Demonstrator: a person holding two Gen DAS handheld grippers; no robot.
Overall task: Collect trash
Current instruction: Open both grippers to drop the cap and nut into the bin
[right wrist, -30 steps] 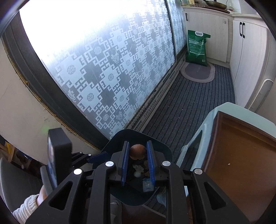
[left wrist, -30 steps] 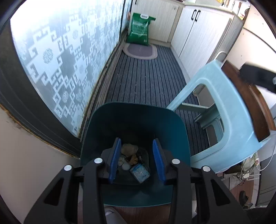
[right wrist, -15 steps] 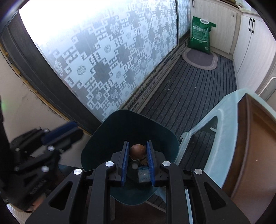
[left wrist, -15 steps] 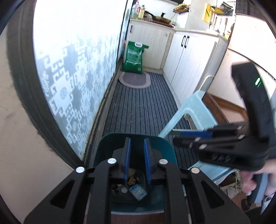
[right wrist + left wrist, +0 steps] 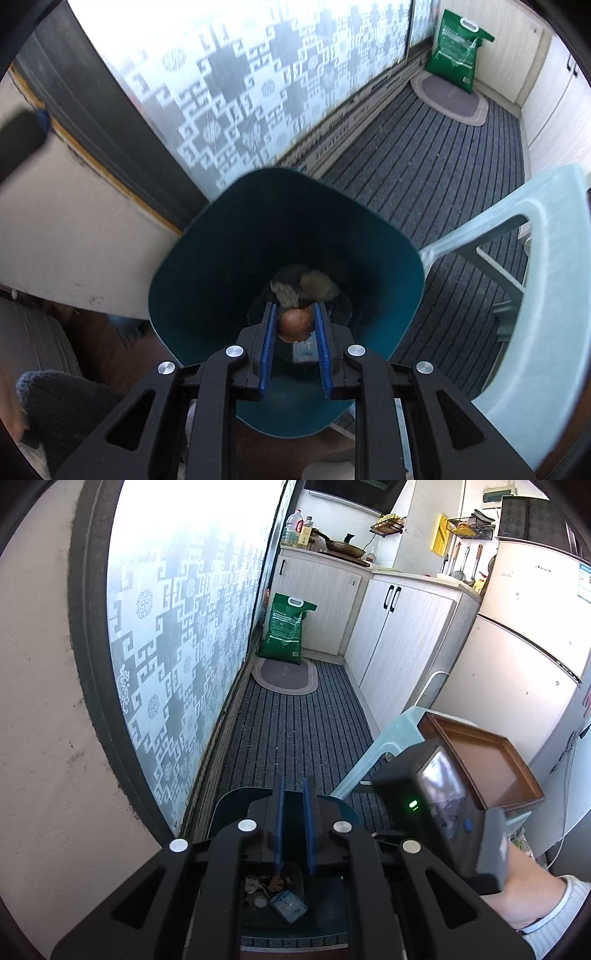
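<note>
A dark teal trash bin stands on the floor by the patterned glass door. In the right wrist view my right gripper is shut on a round brown piece of trash and holds it over the bin's mouth. Crumpled pale scraps and a small blue packet lie at the bin's bottom. In the left wrist view my left gripper is shut with nothing between its blue pads, raised above the bin. The packet and scraps show below it. The right gripper's body is at the right.
A pale blue plastic chair with a brown wooden tray on it stands right of the bin. A striped grey carpet runs to white cabinets, a green sack and an oval mat. A fridge is at the right.
My left gripper has shut and lifted away from the bin. My right gripper, still holding the brown piece, has moved down over the bin's mouth.
</note>
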